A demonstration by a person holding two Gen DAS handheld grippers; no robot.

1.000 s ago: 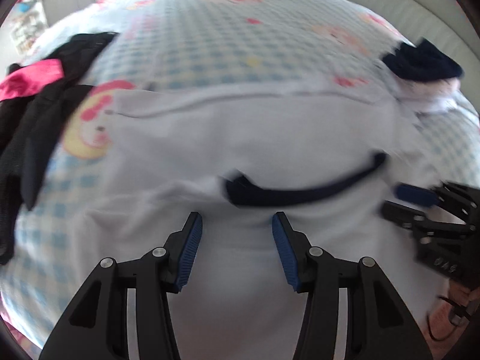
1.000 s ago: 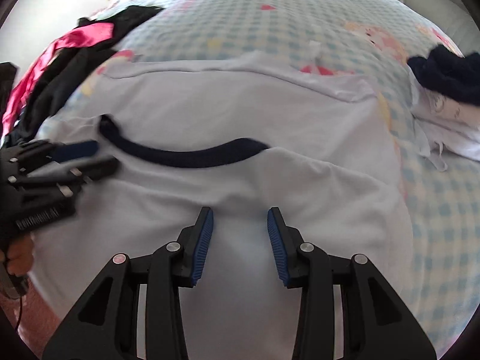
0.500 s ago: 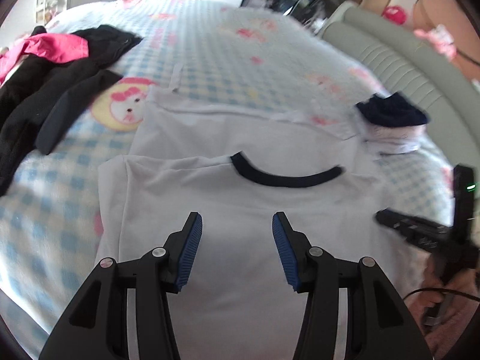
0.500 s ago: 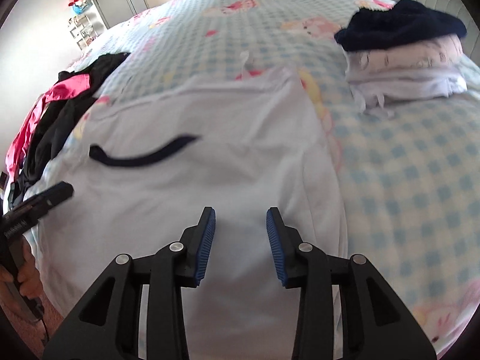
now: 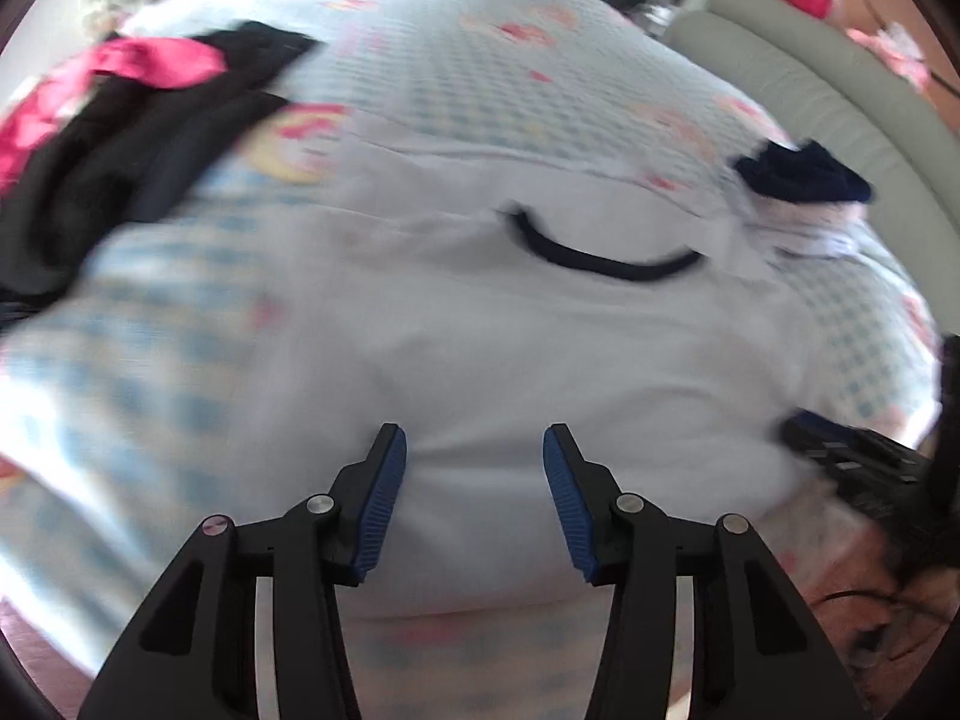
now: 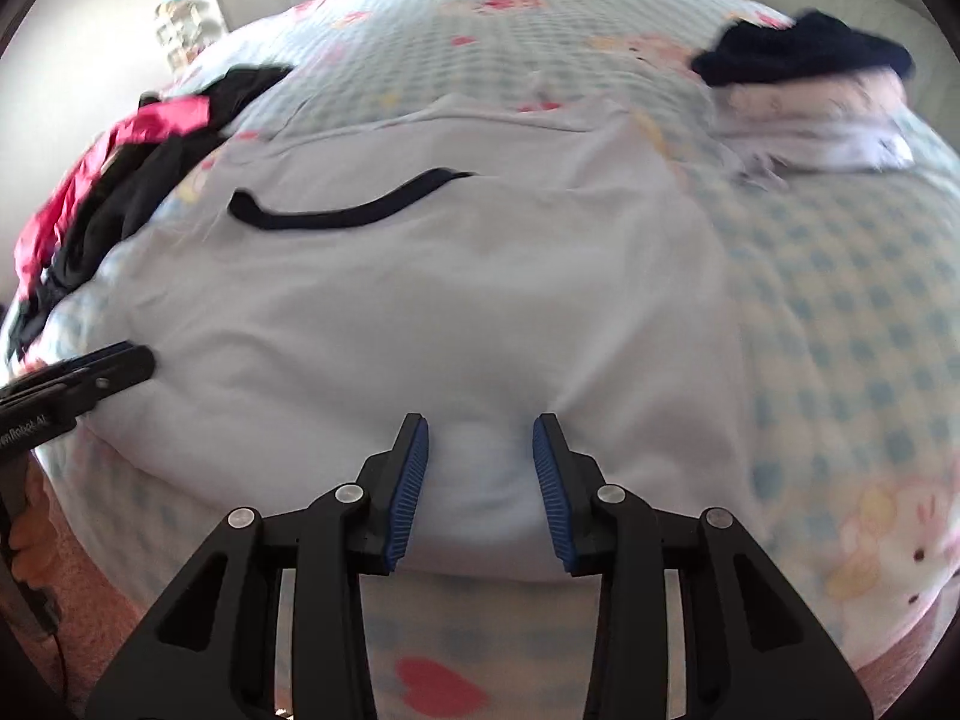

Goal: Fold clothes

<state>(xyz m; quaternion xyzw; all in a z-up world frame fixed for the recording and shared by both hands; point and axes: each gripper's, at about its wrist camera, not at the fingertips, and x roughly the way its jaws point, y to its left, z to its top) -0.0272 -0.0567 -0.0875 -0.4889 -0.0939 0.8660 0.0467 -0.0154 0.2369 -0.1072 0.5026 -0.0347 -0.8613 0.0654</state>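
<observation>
A white T-shirt (image 5: 510, 324) with a dark navy collar (image 5: 600, 258) lies folded flat on the bed; it also shows in the right wrist view (image 6: 456, 312) with its collar (image 6: 336, 213). My left gripper (image 5: 474, 462) is open and empty, low over the shirt's near edge. My right gripper (image 6: 480, 450) is open and empty at the shirt's near edge, with a fabric bump between its fingers. Each gripper shows at the side of the other's view: the right gripper (image 5: 852, 456) and the left gripper (image 6: 90, 369).
The bed has a blue checked cartoon sheet (image 6: 840, 276). A pile of black and pink clothes (image 5: 120, 120) lies at the left. A folded stack topped by a navy garment (image 6: 804, 84) sits at the right. A grey padded headboard (image 5: 840, 96) curves behind.
Both grippers have dropped lower and closer to the shirt's near edge. The shirt has not changed shape. Both stay open.
</observation>
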